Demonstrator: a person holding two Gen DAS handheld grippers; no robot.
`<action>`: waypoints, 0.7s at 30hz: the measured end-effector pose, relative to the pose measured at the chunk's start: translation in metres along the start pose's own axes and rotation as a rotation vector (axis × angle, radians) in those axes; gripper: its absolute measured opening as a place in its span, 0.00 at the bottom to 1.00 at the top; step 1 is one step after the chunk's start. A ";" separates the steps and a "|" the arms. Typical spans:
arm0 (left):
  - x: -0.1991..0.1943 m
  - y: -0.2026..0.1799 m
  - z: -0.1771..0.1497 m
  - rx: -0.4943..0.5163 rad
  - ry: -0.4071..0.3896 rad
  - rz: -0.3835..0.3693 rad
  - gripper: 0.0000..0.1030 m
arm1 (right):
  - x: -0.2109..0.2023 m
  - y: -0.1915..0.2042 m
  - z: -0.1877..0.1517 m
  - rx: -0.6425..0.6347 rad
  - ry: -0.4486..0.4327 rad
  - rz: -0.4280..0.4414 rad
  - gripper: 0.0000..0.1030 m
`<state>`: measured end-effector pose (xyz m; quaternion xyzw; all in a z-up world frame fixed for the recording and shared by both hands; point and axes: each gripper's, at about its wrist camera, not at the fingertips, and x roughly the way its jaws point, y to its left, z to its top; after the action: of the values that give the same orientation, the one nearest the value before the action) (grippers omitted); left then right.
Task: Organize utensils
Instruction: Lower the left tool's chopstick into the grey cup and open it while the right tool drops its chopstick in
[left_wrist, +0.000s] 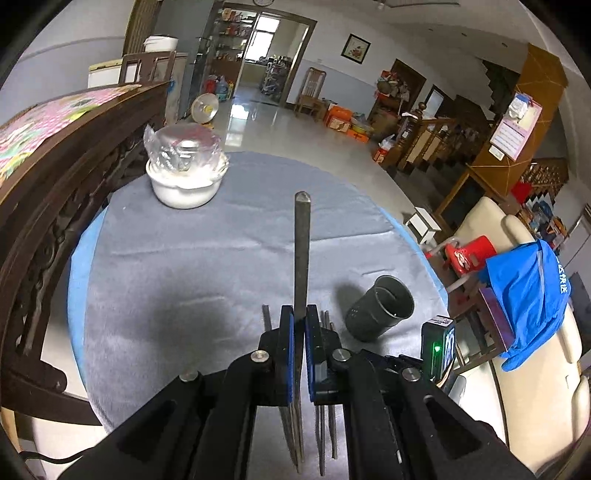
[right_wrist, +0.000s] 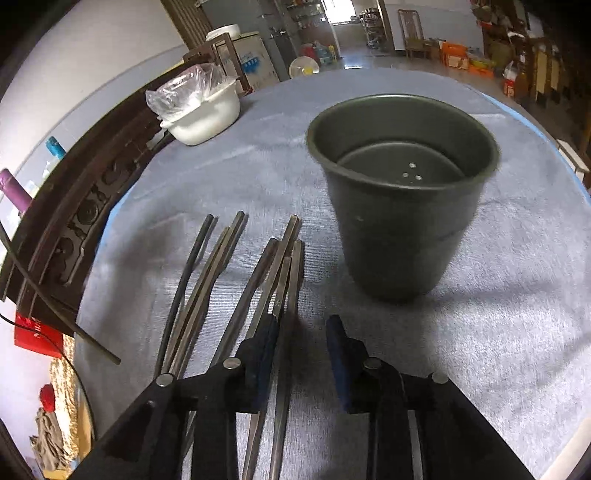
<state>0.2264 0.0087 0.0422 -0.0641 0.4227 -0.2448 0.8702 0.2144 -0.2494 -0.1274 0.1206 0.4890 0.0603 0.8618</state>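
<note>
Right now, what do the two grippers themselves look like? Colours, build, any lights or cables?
Both are matte black. The left gripper has two flat fingers lined with blue pads, silver pivot bolts on black linkage arms, and a small black module with a green light at its right. The right gripper has the same black linkages, silver bolts and dark blue pads. No sleeves or hands show.

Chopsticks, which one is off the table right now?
The chopstick clamped between the left gripper's jaws, pointing forward. The other chopsticks lie flat on the grey cloth beside the cup.
</note>
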 end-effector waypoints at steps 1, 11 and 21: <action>0.000 0.001 -0.001 -0.003 0.003 -0.002 0.06 | 0.004 0.002 0.001 -0.007 0.009 -0.009 0.22; 0.000 0.005 -0.003 -0.008 0.014 -0.014 0.06 | 0.013 0.004 -0.003 -0.049 0.078 -0.084 0.09; 0.006 0.000 -0.002 -0.003 0.031 -0.030 0.06 | 0.023 0.013 0.015 -0.066 0.137 -0.102 0.08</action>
<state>0.2279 0.0063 0.0361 -0.0682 0.4355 -0.2582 0.8596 0.2389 -0.2344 -0.1358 0.0627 0.5501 0.0405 0.8317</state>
